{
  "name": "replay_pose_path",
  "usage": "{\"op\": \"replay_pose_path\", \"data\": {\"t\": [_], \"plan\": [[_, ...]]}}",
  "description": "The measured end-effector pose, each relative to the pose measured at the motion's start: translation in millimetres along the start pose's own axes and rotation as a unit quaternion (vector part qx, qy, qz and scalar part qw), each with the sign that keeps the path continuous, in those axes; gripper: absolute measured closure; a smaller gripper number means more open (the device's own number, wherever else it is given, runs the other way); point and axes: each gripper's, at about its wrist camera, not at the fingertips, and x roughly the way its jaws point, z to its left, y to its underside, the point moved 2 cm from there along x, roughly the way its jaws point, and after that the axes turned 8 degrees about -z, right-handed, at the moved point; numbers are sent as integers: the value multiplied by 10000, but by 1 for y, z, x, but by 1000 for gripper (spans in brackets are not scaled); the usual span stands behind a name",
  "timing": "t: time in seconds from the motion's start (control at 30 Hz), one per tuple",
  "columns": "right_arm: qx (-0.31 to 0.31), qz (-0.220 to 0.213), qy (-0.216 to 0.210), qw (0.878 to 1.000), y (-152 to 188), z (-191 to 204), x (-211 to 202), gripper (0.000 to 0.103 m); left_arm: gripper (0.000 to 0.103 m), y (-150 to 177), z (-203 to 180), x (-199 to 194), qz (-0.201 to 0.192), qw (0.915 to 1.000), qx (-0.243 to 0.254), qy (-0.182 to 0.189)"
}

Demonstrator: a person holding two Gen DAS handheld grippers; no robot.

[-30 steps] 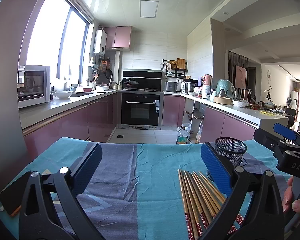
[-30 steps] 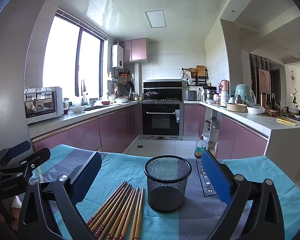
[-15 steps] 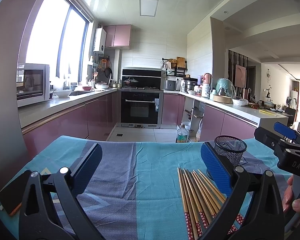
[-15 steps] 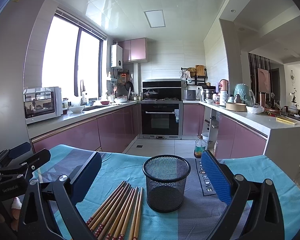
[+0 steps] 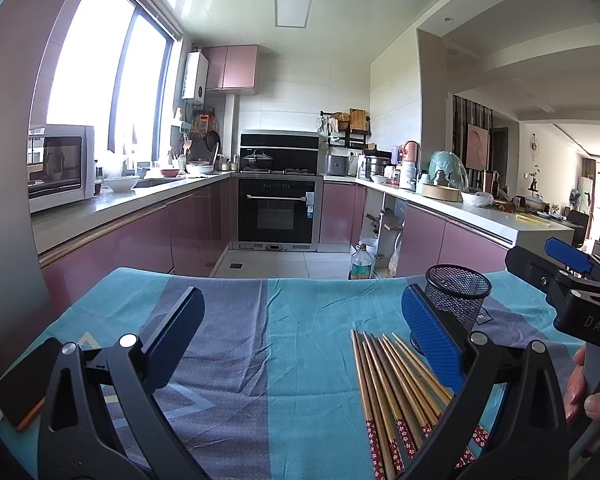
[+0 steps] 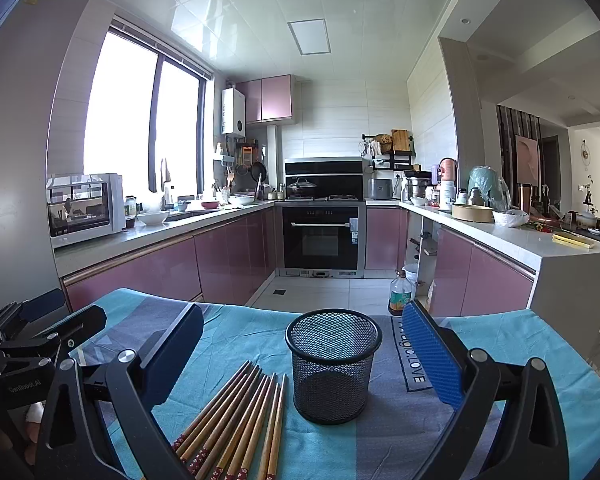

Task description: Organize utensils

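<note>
We hold both grippers above the table, each with its jaws spread wide and nothing between them. The left gripper (image 5: 300, 336) faces bare cloth (image 5: 260, 320), with the chopsticks (image 5: 396, 384) lying off to its right, partly under its right finger. The right gripper (image 6: 300, 352) looks straight at the cup (image 6: 334, 364), a black mesh holder standing upright and, as far as we can see, empty. In the right view the chopsticks (image 6: 236, 420) fan out just beside the cup, to its left, patterned red ends toward us.

We judge that the step in hand is the first pick, and nothing has gone into the cup yet. To do it well, we should choose an outer stick of the row, so the fingers can straddle it without dragging its neighbours. We should grip near the middle or toward the patterned end, so that the stick does not swing when lifted. Then we tip it upright and lower it inside the rim. The mesh cup looks light, so a knock on its rim may tip it; the free gripper could steady it.

The near ends of the chopsticks are cut off by the frame edge and the gripper bodies, so we cannot count them surely. Whether the sticks overlap is hard to tell. The cup's base is hidden behind the left gripper's finger in the left view.
</note>
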Motion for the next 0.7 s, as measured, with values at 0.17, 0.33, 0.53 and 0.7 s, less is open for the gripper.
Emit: {"op": "replay_pose_path", "data": {"t": [0.17,0.33,0.53,0.7], "plan": [[25,28,-9,10000,2,-1,0,7,6,0,-2,3,78,10000,29,21],[65,107,-33,9999,4,-3,3,7,6,5,-6,9,298,9993,132,155],[154,393,-73,9991,12,-6,10,7,6,19,-13,28,778,9959,356,285],[161,1134,-202,9932,31,-8,28,7,6,37,-23,48,1337,9878,688,414]]}}
